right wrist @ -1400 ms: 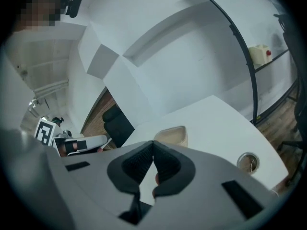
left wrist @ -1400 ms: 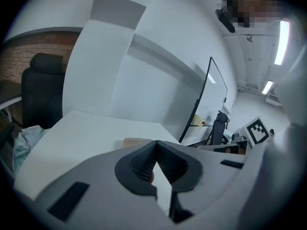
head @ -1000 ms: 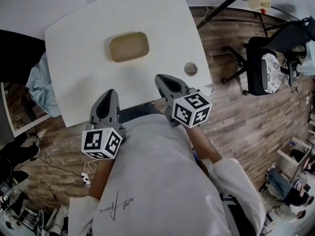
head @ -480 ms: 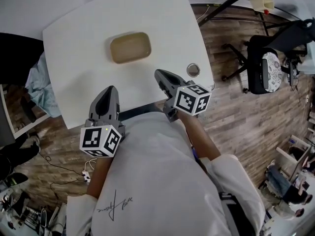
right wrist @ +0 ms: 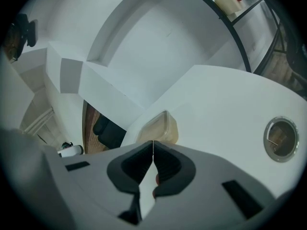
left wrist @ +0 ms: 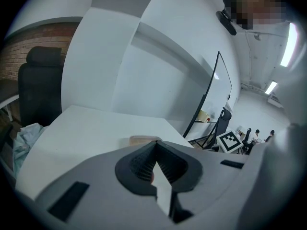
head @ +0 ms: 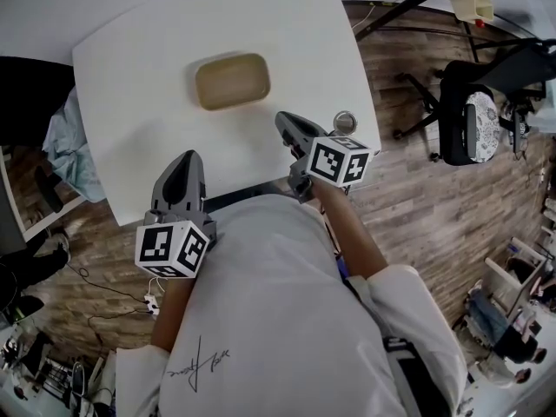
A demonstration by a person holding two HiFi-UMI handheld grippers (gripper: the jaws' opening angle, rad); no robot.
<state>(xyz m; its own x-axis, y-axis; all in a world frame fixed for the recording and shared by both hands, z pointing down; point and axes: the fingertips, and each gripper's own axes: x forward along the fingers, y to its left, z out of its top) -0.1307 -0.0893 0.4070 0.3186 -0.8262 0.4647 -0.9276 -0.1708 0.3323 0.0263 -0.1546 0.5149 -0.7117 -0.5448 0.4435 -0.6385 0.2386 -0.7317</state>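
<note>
Both tongs are clenched with nothing in them: in the left gripper view the left gripper (left wrist: 156, 143) has its ribbed pads meeting at the tips, and the right gripper view shows the same of the right gripper (right wrist: 153, 143). From the head view, the left gripper (head: 188, 157) hangs over the near edge of the white table (head: 130, 68), toward its left side, and the right gripper (head: 287, 119) sits over the near edge toward the right corner, just beside a round metal cable port (head: 345, 121) set into the surface.

The shallow tan container (head: 232, 81) lies flat near the middle of the table, well apart from both grippers and a little nearer the right one. It is rectangular with rounded corners; in the right gripper view the container (right wrist: 158, 128) looks like thin, slightly see-through plastic with a raised rim, and whether anything is inside cannot be told.

It is probably light and somewhat flexible, with smooth walls that may slip or buckle under a hard squeeze. The best hold is likely a jaw over the rim on one long side, pad inside and pad outside, or one gripper on each short end to keep it level
</note>
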